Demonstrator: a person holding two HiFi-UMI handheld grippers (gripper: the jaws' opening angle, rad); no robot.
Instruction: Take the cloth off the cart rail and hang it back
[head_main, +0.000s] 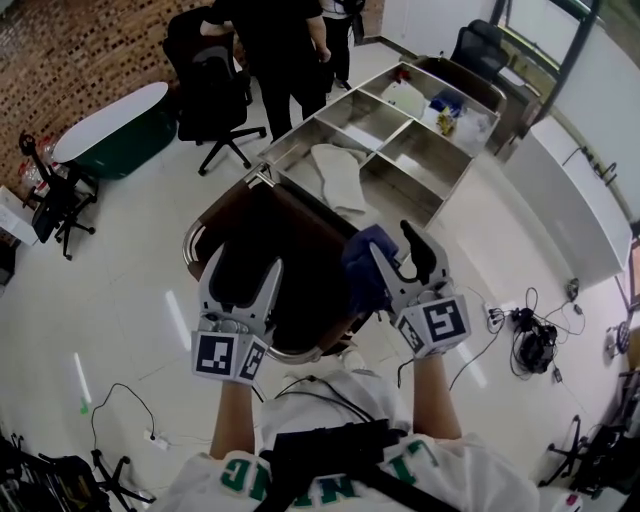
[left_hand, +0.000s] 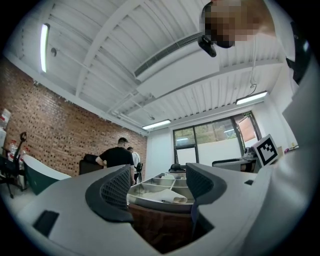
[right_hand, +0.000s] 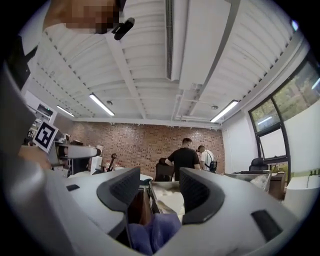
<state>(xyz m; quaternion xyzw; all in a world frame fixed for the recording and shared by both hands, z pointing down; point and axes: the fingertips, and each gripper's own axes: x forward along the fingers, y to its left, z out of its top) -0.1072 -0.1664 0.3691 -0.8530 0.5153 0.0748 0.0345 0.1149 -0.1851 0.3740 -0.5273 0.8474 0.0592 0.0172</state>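
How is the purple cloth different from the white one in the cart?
The purple cloth is dark and bunched at the cart's brown near end, beside the right tongs. The white cloth is pale and lies spread in a steel compartment. Both are soft fabric, and neither is gripped.

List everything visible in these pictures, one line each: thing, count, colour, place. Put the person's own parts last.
blue-purple cloth: one, blue-purple, at the brown piece's right edge, by the right gripper
brown tub-shaped piece with chrome rim: one, brown, directly ahead of the person
stainless steel compartment cart: one, silver, beyond the brown piece
white cloth: one, white, lying in a near cart compartment
black office chairs: at least two, black, upper left and upper right
white oval table: one, white top, upper left
standing people: two, by the cart's far end
floor cables: a tangle, black, right
left gripper: one, grey, jaws apart, empty
right gripper: one, grey, jaws apart, not gripping
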